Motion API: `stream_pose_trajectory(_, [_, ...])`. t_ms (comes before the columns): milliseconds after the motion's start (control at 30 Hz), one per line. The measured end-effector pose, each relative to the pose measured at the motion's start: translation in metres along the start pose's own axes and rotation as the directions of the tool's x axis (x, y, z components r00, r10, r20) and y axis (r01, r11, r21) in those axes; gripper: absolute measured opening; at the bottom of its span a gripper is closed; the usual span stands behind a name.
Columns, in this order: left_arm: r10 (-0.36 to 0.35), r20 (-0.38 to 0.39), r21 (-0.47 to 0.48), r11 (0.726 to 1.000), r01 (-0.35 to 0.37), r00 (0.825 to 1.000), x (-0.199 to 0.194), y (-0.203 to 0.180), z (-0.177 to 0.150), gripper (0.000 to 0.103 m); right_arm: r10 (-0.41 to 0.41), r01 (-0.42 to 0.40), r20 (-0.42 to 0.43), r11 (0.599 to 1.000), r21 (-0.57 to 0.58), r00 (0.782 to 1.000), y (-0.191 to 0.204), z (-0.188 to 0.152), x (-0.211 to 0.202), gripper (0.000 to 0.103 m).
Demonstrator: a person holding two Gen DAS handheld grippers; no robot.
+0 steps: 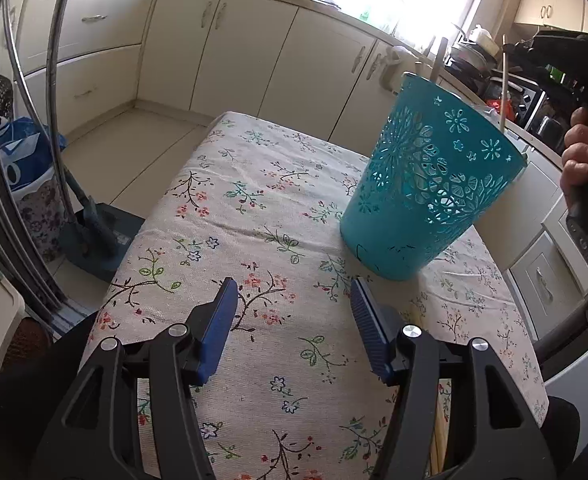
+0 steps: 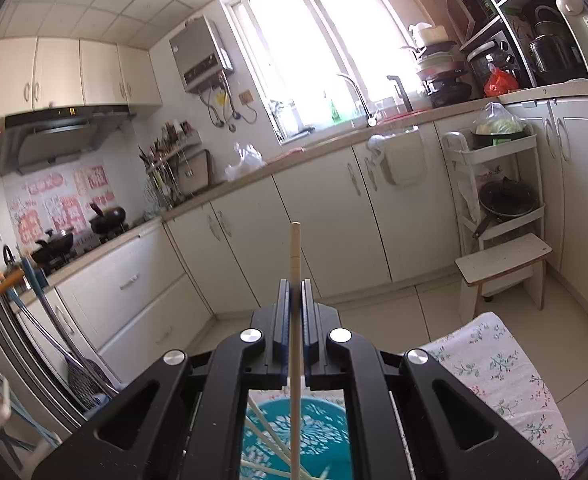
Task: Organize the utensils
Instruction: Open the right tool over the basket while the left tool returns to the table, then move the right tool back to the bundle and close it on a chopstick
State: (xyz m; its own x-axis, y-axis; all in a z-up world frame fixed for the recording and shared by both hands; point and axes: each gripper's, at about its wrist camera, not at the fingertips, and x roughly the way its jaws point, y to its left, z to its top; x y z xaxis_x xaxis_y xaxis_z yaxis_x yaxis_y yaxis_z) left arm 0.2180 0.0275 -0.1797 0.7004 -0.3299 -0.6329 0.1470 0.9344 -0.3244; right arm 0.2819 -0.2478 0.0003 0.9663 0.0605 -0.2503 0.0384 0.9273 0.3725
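Right tongs [image 2: 295, 288] clench a chopstick [image 2: 295, 248]; left tongs [image 1: 294, 292] gape over floral tablecloth [image 1: 254, 208].

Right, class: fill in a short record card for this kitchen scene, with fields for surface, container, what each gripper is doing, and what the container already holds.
surface: table under a floral tablecloth
container: teal perforated plastic basket, upright on the cloth
left gripper: open, empty, low over the cloth, short of the basket
right gripper: shut on one pale chopstick, held above the basket's mouth
basket contents: several more chopsticks leaning inside
person: a hand on the right gripper's handle
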Motion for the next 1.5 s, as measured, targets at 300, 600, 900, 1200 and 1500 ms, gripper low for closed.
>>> stream_pose_trajectory(300, [0.002,-0.008,0.002,1.000,-0.002,1.000,0.002,-0.001,0.000,0.057,0.009,-0.013,-0.059,0.998,-0.062,0.998,0.001,-0.029,0.003,0.006])
stream_pose_trajectory(600, [0.013,-0.010,0.018,1.000,-0.013,1.000,0.002,-0.003,-0.002,0.057,0.019,-0.028,-0.101,0.995,-0.097,0.995,-0.003,-0.044,-0.016,0.008])
stream_pose_trajectory(900, [0.028,-0.008,0.041,0.999,-0.028,1.000,0.002,-0.006,-0.003,0.060,-0.012,0.012,-0.050,1.000,0.000,0.999,-0.030,-0.057,-0.093,0.014])
stream_pose_trajectory(1200, [0.029,-0.027,0.045,0.999,-0.028,0.999,0.004,-0.006,-0.003,0.063,-0.050,-0.004,-0.507,0.994,-0.105,0.861,-0.024,-0.201,-0.081,0.014])
stream_pose_trajectory(1500, [0.030,-0.041,0.041,0.999,-0.028,0.999,0.007,-0.005,-0.003,0.065,-0.086,-0.002,-0.563,0.988,-0.155,0.822,-0.019,-0.223,-0.067,0.014])
